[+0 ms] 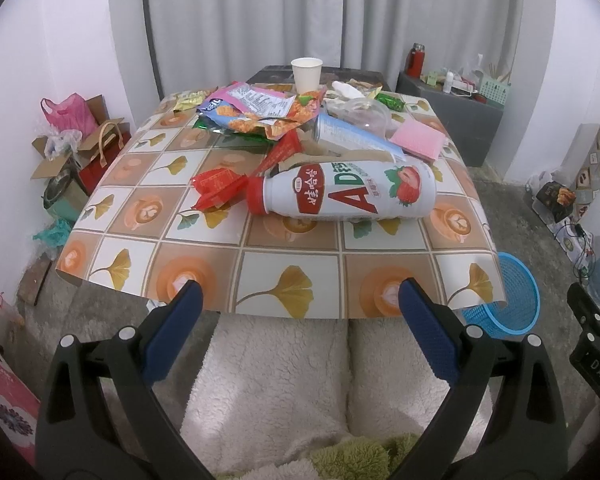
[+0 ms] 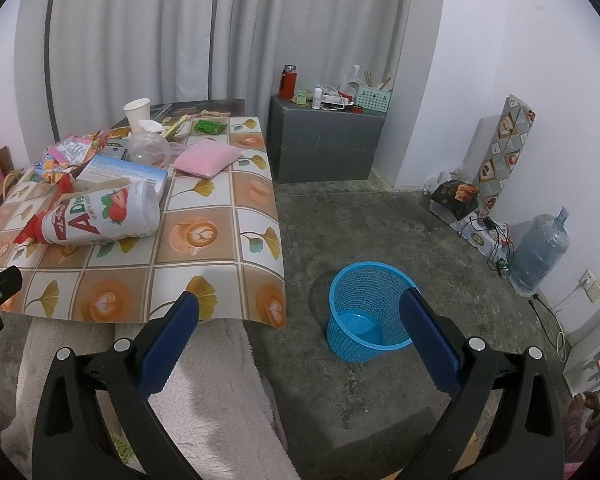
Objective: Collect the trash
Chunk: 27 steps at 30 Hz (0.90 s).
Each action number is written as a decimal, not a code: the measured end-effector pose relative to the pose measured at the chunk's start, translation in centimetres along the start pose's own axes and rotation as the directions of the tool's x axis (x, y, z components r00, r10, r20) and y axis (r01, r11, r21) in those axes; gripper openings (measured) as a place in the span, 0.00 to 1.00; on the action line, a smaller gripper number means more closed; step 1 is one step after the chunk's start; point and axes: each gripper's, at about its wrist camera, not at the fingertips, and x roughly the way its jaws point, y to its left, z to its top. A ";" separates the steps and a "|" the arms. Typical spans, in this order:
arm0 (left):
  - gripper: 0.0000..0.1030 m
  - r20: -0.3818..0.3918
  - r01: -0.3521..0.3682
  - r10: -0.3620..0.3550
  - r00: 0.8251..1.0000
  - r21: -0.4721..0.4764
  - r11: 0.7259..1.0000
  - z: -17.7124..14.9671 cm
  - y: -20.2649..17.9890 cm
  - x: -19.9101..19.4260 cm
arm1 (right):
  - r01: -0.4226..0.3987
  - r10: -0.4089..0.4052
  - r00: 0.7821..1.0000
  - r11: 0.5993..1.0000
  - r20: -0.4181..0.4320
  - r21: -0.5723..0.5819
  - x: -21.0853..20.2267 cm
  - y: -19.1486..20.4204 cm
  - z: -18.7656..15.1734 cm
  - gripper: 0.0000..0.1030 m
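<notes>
Nothing collected yet: the blue basket [image 2: 366, 316] is sitting empty at lower centre while bottle [image 1: 342, 192] and wrappers [image 1: 256, 110] are crowding the worktop [image 1: 204, 264]; left claw [image 1: 300, 312] and right claw [image 2: 300, 316] are both hovering spread, gripping nothing.

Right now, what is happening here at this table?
A person sits at the table with a gripper in each hand, about to collect trash. Both the left gripper and the right gripper are open and hold nothing. A strawberry drink bottle lies on its side among snack wrappers, with a paper cup standing behind them. The blue mesh wastebasket on the floor looks empty, so nothing seems collected yet.
</notes>
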 end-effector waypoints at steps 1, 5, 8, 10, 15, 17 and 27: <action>0.92 0.001 -0.001 0.001 1.000 0.000 1.000 0.0 0.0 0.0 | -0.001 0.001 1.000 1.000 0.000 0.000 0.0 0.0 0.0 0.95; 0.92 -0.001 0.000 0.000 1.000 0.001 1.000 0.0 0.0 0.0 | 0.000 0.000 1.000 1.000 0.001 -0.003 0.0 0.0 0.0 0.95; 0.91 -0.001 0.001 -0.001 1.000 0.000 1.000 0.0 0.0 0.0 | -0.001 0.001 1.000 1.000 -0.001 0.001 0.0 0.0 0.0 0.95; 0.92 -0.001 -0.001 0.001 1.000 -0.001 1.000 0.0 0.0 0.0 | 0.000 0.000 1.000 1.000 0.000 0.000 0.0 0.0 0.0 0.95; 0.91 -0.007 -0.001 0.001 1.000 0.000 1.000 -0.2 0.0 0.2 | -0.001 0.001 1.000 1.000 -0.001 0.001 0.0 -0.1 0.0 0.95; 0.92 -0.011 -0.003 0.003 1.000 0.000 1.000 -0.3 0.1 0.3 | -0.002 0.002 1.000 1.000 -0.001 0.000 0.0 -0.1 0.0 0.95; 0.91 -0.015 -0.005 0.005 1.000 0.001 1.000 -0.6 0.0 0.5 | -0.001 0.001 1.000 1.000 -0.001 0.000 0.0 0.2 0.0 0.95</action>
